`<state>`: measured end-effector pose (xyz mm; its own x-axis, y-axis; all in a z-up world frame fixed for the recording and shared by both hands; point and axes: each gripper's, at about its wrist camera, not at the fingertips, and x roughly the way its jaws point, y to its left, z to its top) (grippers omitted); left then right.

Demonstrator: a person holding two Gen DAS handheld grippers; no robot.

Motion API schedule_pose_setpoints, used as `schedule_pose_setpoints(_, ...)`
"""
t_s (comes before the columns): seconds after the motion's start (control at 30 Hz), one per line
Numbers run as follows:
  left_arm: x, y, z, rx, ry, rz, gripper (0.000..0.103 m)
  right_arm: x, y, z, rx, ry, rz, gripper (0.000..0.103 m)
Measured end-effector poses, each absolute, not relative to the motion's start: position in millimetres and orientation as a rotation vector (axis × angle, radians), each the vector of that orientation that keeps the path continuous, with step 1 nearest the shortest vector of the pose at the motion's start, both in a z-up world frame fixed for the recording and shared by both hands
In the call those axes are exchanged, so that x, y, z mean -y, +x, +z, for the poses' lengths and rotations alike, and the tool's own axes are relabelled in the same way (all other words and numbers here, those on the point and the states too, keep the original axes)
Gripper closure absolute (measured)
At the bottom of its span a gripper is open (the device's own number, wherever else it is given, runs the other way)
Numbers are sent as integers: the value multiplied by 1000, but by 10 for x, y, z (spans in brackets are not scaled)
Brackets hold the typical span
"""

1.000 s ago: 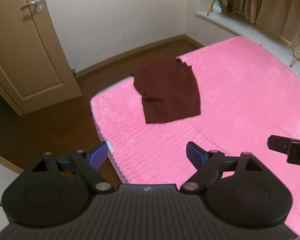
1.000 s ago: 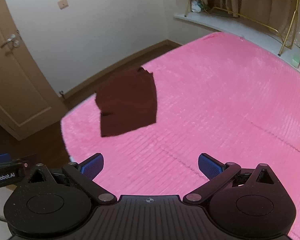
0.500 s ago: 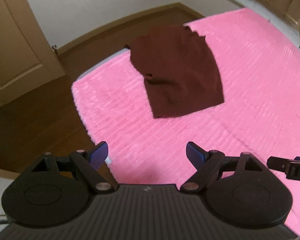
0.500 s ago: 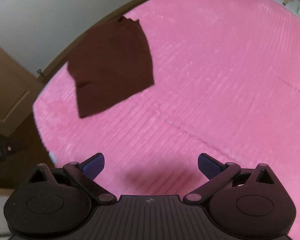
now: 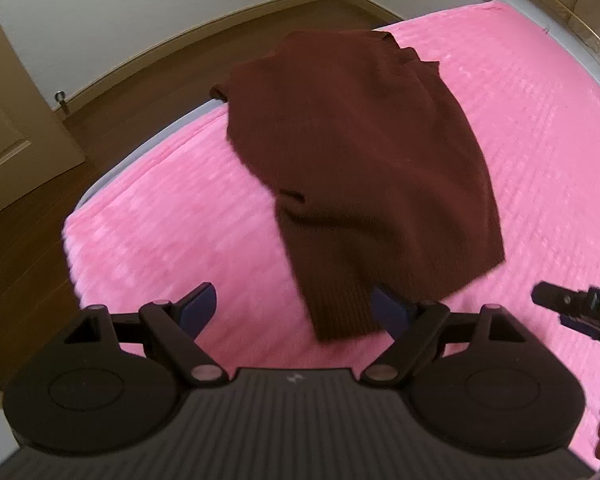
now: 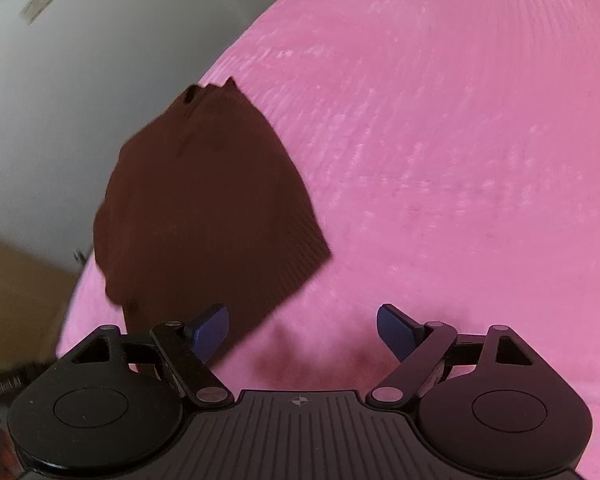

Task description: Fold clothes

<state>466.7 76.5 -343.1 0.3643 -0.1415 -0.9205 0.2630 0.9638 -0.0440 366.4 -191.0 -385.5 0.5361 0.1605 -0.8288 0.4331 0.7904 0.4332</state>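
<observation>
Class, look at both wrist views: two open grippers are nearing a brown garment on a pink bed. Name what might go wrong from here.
1. The brown garment lies near the bed corner, one part at the edge; a tug might drag it off.
2. The left gripper might pinch the pink cover along with the hem.
3. The right gripper, jaws just narrowing, sits mostly beside the cloth and might close on nothing.

You are getting soft, even daylight in both views. Motion blur is smearing the maroon sweater and pink bed cover. Fisheye distortion is bending the baseboard. A dim shadow is falling just ahead of the right gripper.
</observation>
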Motion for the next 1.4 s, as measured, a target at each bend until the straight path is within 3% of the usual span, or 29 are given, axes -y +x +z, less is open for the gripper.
schedule_pose_setpoints(0.13,-724,4890,-3583,-1172,112,-276,20,1996,3889,-4112,-940,737,-170,19)
schedule_pose_setpoints(0.2,-730,4992,-3638,-1172,102,-278,20,2028,3980,-4244,-916,779,-164,31)
schedule_pose_setpoints(0.33,-776,5177,-3713,-1160,93,-264,20,2043,4110,-4453,-891,839,-183,33)
schedule_pose_setpoints(0.37,-793,5207,-3721,-1160,88,-259,20,2040,4122,-4467,-873,846,-186,48)
schedule_pose_setpoints(0.4,-810,5235,-3729,-1159,84,-254,20,2043,4135,-4481,-866,864,-181,80)
schedule_pose_setpoints(0.43,-835,5262,-3734,-1159,79,-250,20,2051,4152,-4502,-868,895,-171,87)
schedule_pose_setpoints(0.6,-920,5241,-3670,-1151,68,-230,20,2014,4104,-4262,-792,889,-106,92)
schedule_pose_setpoints(0.93,-1007,4896,-2944,-1060,1,-213,20,2125,3495,-2490,-323,870,118,93)
schedule_pose_setpoints(1.23,-423,3918,-2027,-974,36,-328,20,2861,1870,-950,-43,742,81,93)
schedule_pose_setpoints(1.4,218,3000,-1616,-963,53,-440,20,3286,821,-304,-87,616,-60,93)
